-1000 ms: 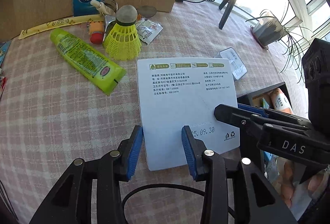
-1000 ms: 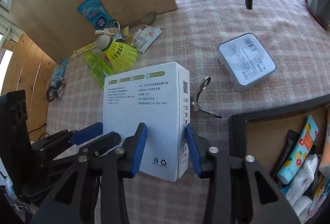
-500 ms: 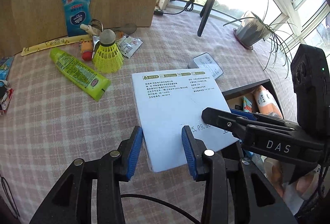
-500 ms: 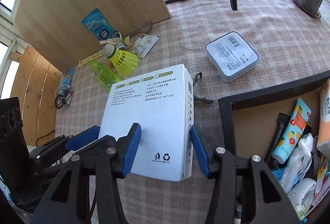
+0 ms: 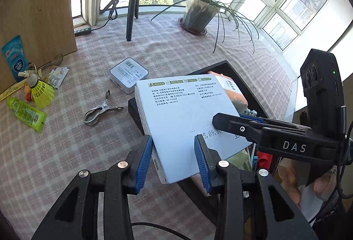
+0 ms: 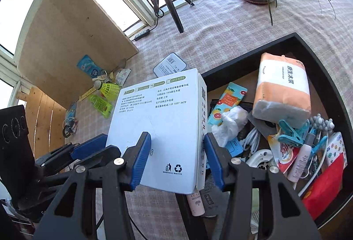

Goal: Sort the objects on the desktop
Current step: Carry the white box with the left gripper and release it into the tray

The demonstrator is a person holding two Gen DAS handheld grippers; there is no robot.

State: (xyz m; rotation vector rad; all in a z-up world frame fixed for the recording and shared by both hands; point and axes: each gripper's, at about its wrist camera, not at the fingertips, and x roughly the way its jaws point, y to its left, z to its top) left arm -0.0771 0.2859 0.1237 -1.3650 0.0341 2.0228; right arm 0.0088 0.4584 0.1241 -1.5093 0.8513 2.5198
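The flat white cardboard box (image 5: 185, 116) hangs over the black tray's (image 6: 247, 53) near edge, squeezed by both the left gripper (image 5: 174, 160) and right gripper (image 6: 177, 157). Only the right view shows the tray's orange tissue pack (image 6: 284, 89) at two o'clock.

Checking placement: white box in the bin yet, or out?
Out. White box hangs tilted over the black bin's rim, between both grippers.

A potted spider plant (image 5: 197, 16) stands on the checked tablecloth (image 5: 66, 151) near the windows (image 5: 286, 10). A ring-light tripod (image 5: 132, 3) stands beside a leaning wooden board (image 5: 33, 8).
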